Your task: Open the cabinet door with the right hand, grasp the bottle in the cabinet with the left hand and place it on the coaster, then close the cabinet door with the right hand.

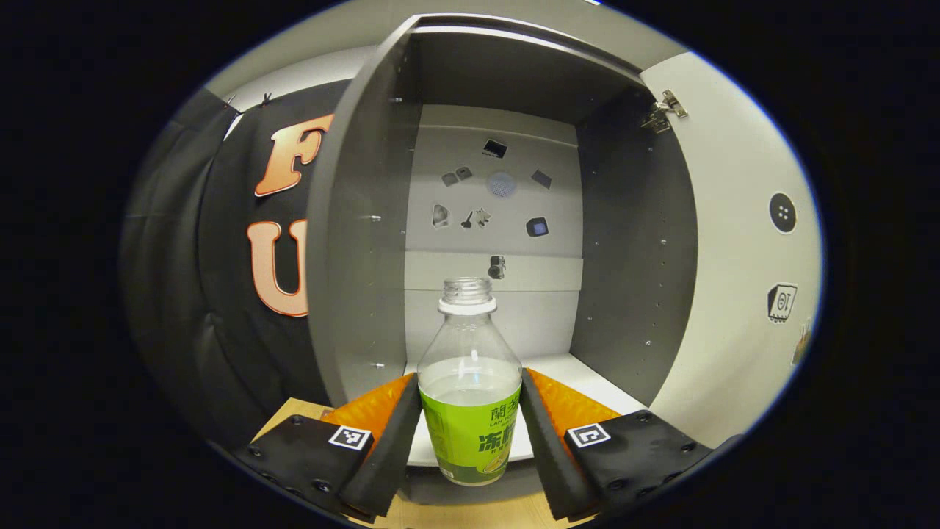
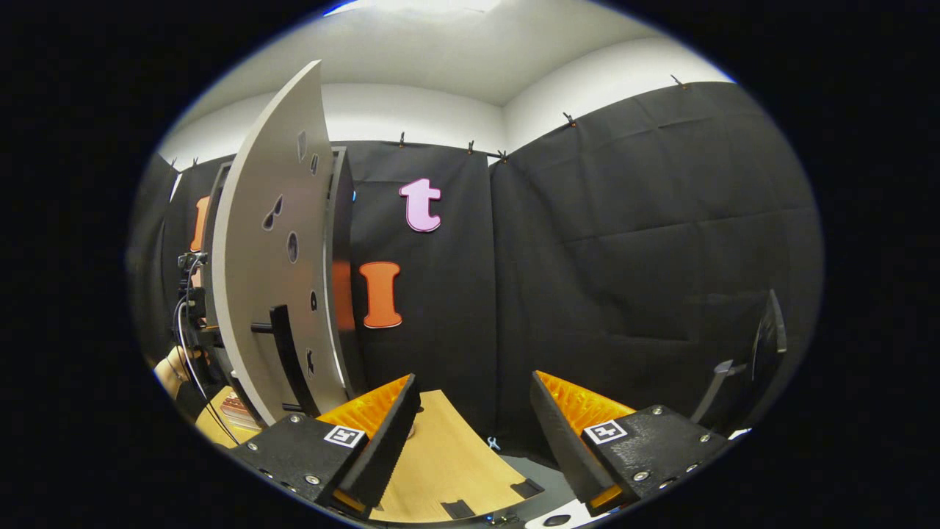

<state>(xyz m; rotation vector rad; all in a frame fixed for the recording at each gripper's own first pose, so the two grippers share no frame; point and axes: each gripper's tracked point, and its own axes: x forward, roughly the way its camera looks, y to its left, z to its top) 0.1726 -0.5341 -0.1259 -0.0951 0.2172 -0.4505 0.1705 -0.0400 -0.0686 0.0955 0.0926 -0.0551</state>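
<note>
- My left tongs point(image 1: 470, 433) are clamped on the bottle point(image 1: 470, 382) at its label, at the front edge of the cabinet point(image 1: 631, 242) shelf.
- The bottle is uncapped and holds a little clear liquid; it must stay upright.
- Door point(image 2: 272, 279) stands open; my right tongs point(image 2: 474, 433) hang apart, empty, over the desk point(image 2: 448, 463).
- Next, I judge: carry it out to the coaster.
</note>
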